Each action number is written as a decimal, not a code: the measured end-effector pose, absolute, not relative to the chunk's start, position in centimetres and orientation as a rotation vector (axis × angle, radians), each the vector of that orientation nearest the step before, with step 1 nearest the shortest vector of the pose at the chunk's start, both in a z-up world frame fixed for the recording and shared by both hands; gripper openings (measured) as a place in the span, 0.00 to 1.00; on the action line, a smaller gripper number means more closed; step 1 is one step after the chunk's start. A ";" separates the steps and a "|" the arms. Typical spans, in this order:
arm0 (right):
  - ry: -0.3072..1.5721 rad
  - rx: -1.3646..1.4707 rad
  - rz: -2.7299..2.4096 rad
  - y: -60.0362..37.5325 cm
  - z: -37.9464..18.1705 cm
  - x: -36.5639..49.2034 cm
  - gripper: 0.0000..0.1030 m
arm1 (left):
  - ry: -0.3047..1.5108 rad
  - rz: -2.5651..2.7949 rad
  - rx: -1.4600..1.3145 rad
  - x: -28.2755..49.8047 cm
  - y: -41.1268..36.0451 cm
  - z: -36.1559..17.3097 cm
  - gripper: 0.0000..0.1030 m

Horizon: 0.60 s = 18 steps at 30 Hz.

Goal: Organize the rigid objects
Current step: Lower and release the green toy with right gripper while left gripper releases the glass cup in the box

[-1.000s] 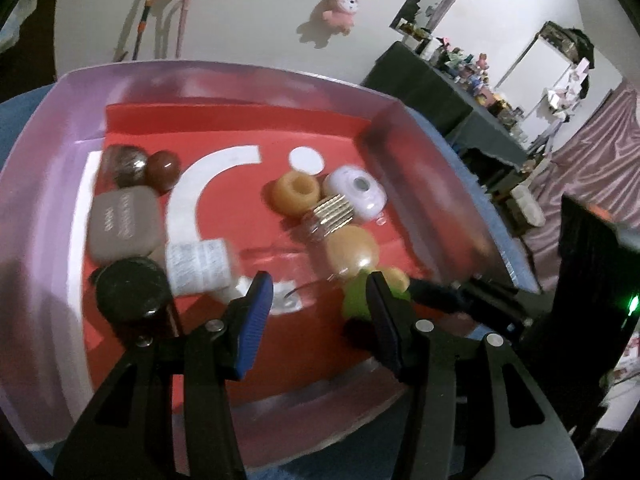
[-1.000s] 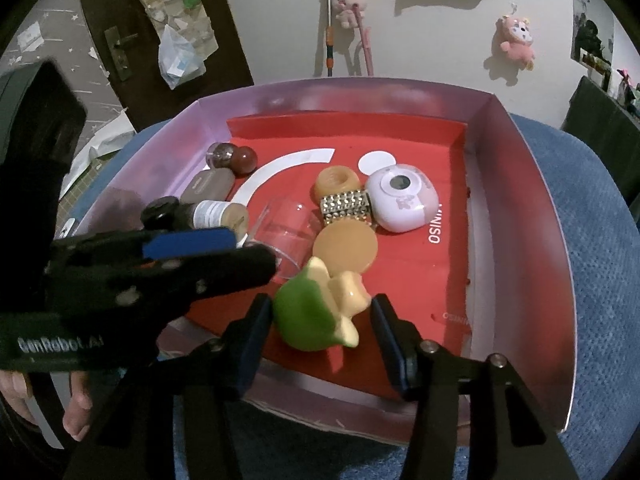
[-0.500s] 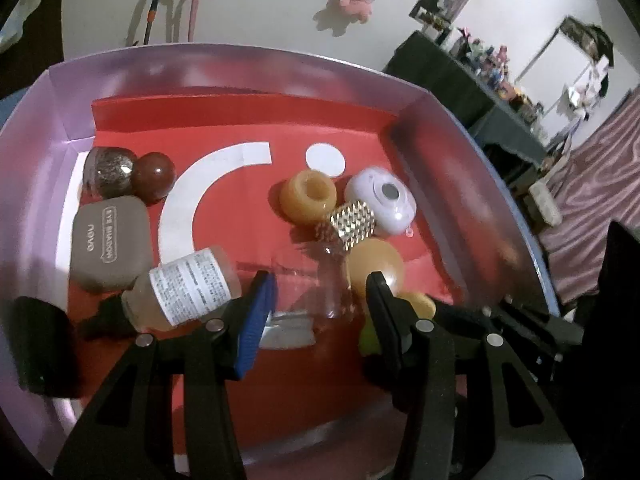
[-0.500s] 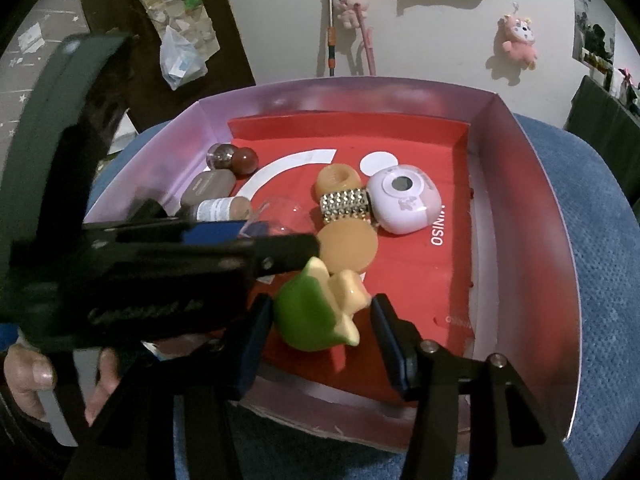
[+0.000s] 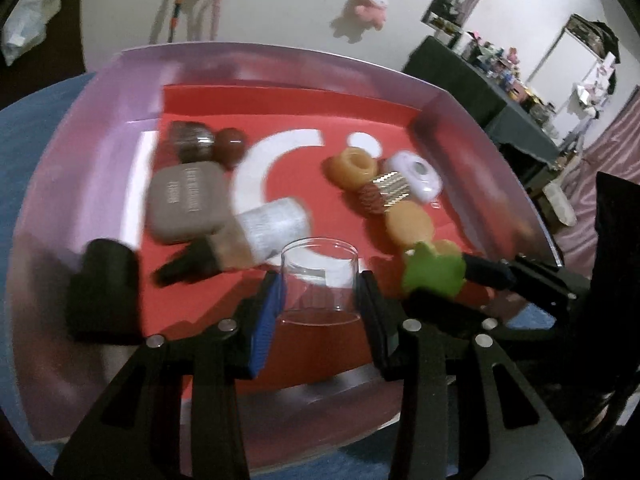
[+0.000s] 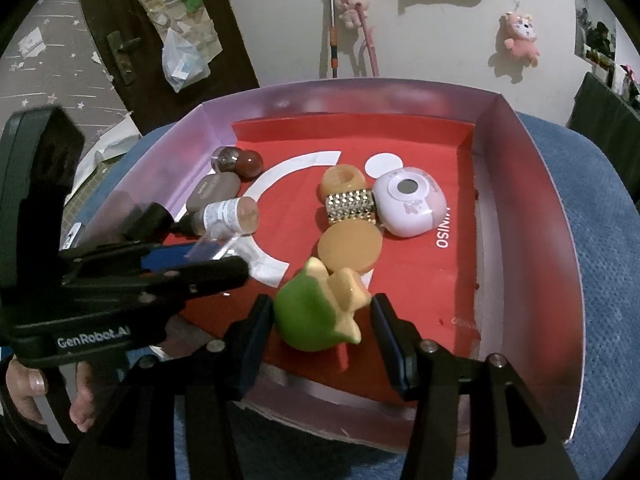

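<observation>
**Item: clear cup, in tray, being gripped**

Clear plastic cup [image 5: 318, 280]: upright at the near edge of the red-lined tray [image 5: 80, 128]. Light, thin-walled, slippery; grip mid-wall, gently. Left tool [image 5: 320, 296] has just been closing, its jaws now against the cup's sides; a second ago the cup lay tipped. Right tool [image 6: 320, 316] holds the green toy [image 6: 308, 316], unchanged.

In my tray [image 6: 532, 200], a bottle [image 6: 228, 216] lies at the left, with a case [image 6: 214, 192] behind it and two balls [image 6: 238, 160] behind that. Toward the right, a ring [image 6: 342, 178], a studded block [image 6: 352, 206] and a disc [image 6: 350, 246] run front to back in a touching row, a camera [image 6: 410, 202] just beside them. At the front sit a cup [image 5: 318, 280] and, to its right, a toy [image 6: 320, 312].
</observation>
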State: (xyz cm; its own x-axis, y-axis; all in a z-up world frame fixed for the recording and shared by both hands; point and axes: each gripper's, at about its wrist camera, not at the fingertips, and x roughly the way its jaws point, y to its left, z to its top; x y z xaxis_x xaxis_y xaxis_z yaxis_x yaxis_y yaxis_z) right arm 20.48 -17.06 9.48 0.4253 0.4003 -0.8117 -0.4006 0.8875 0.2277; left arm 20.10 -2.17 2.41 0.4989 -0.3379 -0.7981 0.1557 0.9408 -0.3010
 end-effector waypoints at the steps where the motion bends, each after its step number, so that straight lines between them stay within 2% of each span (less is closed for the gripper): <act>1: 1.013 0.001 0.501 -17.0 9.5 20.6 0.52 | 1.006 -0.305 -0.213 20.1 -1.8 2.3 0.37; 3: 1.009 0.008 0.494 -16.9 9.5 20.9 0.51 | 1.002 -0.306 -0.230 20.2 -1.6 2.2 0.37; 4: 1.004 0.010 0.488 -16.9 9.5 21.0 0.47 | 0.995 -0.298 -0.220 20.1 -1.7 2.2 0.37; 18: 0.997 0.036 0.461 -17.3 9.2 21.6 0.47 | 0.989 -0.303 -0.226 20.4 -1.8 2.1 0.37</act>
State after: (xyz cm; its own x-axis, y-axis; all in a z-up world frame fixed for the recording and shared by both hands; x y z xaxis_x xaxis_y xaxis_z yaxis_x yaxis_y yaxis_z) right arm 21.65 -17.33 9.19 0.4550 0.3895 -0.8008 -0.3570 0.9036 0.2367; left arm 20.40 -1.77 2.08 0.5127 -0.3516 -0.7833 0.1481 0.9349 -0.3227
